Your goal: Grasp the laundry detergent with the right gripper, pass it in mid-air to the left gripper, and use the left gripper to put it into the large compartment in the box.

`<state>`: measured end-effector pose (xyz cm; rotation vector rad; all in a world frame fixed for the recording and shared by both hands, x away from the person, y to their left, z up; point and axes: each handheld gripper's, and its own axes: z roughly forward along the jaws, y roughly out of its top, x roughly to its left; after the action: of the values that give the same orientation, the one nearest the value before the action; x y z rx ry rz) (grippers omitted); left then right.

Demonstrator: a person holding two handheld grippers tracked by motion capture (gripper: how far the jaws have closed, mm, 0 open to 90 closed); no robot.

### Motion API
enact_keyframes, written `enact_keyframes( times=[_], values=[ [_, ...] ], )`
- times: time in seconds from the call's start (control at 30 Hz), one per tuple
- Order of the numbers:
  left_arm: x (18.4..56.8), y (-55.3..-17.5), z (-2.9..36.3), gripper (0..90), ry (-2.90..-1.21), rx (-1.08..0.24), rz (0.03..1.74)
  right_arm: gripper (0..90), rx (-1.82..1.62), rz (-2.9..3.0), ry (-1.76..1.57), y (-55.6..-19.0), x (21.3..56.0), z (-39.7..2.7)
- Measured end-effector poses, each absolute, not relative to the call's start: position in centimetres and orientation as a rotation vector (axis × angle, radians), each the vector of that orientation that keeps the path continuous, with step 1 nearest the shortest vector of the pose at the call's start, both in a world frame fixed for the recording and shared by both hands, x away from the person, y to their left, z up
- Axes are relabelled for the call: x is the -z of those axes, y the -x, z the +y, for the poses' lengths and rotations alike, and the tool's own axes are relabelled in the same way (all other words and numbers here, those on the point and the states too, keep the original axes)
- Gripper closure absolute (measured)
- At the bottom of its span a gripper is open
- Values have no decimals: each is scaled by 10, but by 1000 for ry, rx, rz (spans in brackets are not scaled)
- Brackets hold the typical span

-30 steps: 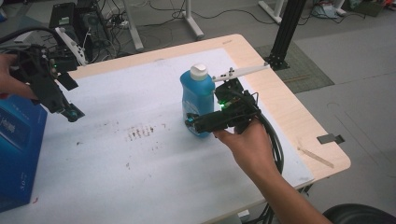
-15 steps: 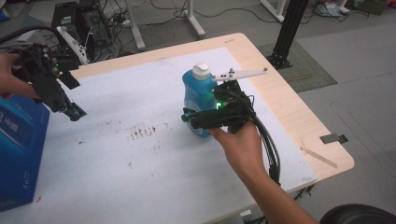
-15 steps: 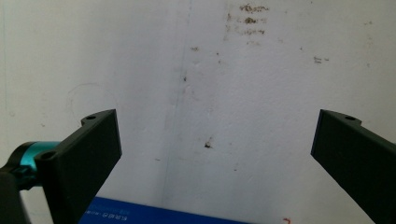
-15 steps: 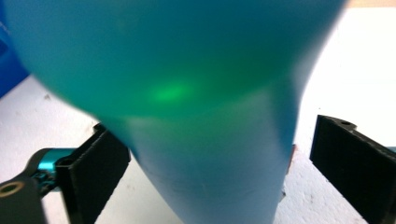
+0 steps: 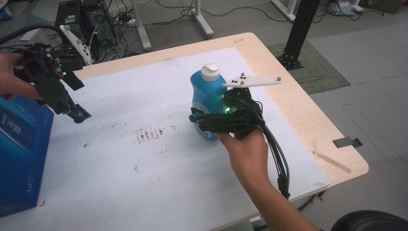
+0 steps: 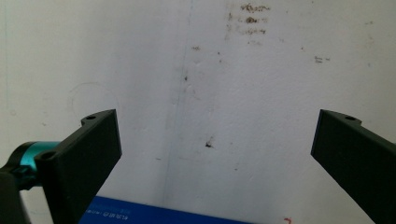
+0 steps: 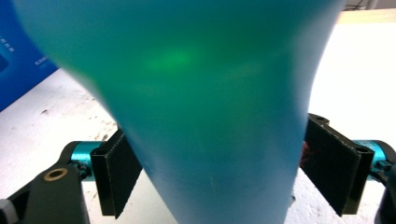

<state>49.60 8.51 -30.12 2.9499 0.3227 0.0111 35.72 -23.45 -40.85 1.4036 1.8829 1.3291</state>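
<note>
Table [image 5: 298, 103]: pale wood under a stained white sheet, cables and stands behind. Bottle [image 5: 208, 98]: blue, white cap, upright just toward 2 o'clock of table centre. Right tongs [image 5: 204, 121]: jaws pressed on both sides of the bottle's lower body, gripping it. Left tongs [image 5: 77, 114]: at 9 o'clock, jaws spread wide, empty, above bare sheet. Box [image 5: 19, 154]: blue, at 8 o'clock. Step, as judged: bottle grasped, not clearly lifted. Next move calls for a firm, level lift.

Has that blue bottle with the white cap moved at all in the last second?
No. The blue bottle stands at the same spot on the white mat, equally far from the dark smudges, with the right gripper around its base.
</note>
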Motion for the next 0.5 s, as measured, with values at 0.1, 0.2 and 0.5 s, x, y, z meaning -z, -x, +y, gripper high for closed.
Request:
enact_keyframes(
  times=[0.1,0.2,0.5],
  values=[
    [302,-496,85,17,-2947,-11,329,253,-1340,1879,-1396,-357,410,-236],
    [302,-496,84,16,-2947,-10,323,258,-1333,1871,-1409,-357,411,-236],
    [302,-496,84,17,-2949,-9,320,362,-1324,1857,-1376,-356,411,-234]
  ],
)
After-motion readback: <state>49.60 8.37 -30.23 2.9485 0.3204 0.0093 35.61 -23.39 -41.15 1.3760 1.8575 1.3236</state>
